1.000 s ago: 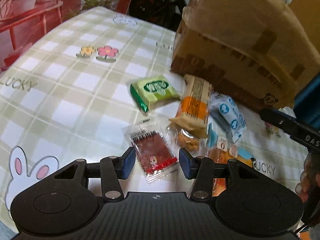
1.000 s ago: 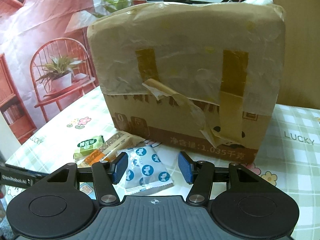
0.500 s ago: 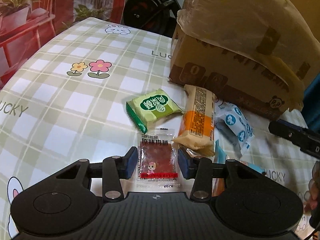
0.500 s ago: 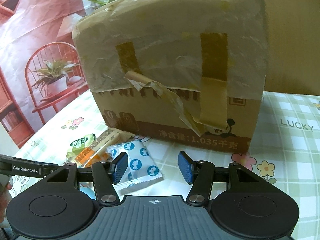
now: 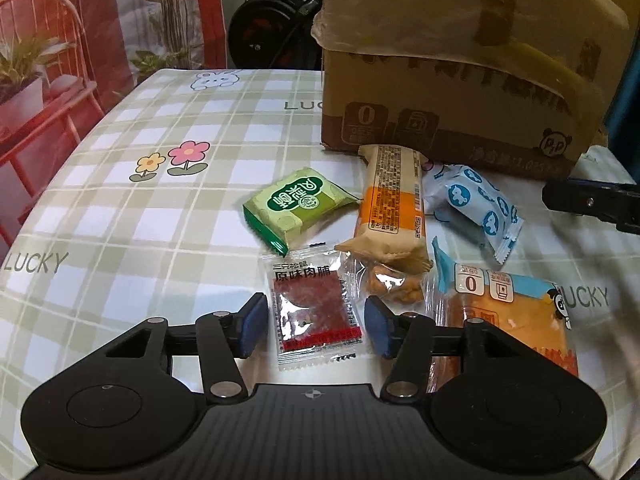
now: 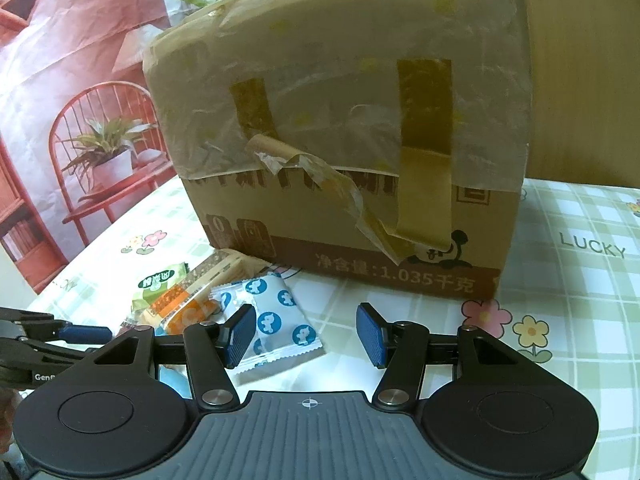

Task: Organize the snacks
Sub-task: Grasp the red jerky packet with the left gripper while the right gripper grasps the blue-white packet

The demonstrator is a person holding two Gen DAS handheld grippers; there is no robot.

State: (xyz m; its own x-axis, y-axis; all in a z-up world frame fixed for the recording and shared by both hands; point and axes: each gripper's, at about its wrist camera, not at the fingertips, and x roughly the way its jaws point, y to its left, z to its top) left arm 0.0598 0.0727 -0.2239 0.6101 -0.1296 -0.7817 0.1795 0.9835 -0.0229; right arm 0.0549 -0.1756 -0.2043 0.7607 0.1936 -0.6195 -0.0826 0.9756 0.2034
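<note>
A clear packet of red jerky (image 5: 314, 312) lies flat on the checked tablecloth (image 5: 160, 220). My left gripper (image 5: 316, 328) straddles it; its jaws are opening, and a gap shows on each side of the packet. Just beyond lie a green packet (image 5: 298, 208), an orange-and-beige bar (image 5: 394, 204), a small clear bag of nuts (image 5: 394, 284), a blue-and-white packet (image 5: 476, 204) and a large orange packet (image 5: 508, 312). My right gripper (image 6: 305, 334) is open above the blue-and-white packet (image 6: 276, 320), not touching it.
A taped cardboard box (image 6: 340, 140) stands right behind the snacks and blocks the far side. The right gripper's finger (image 5: 592, 202) reaches in at the right edge of the left wrist view. The table edge (image 5: 60, 168) curves away on the left, with a red chair backdrop beyond.
My left gripper has rolled, so the jerky packet now lies square between its jaws, which narrowed around it and have widened again. The right gripper has hardly moved.
</note>
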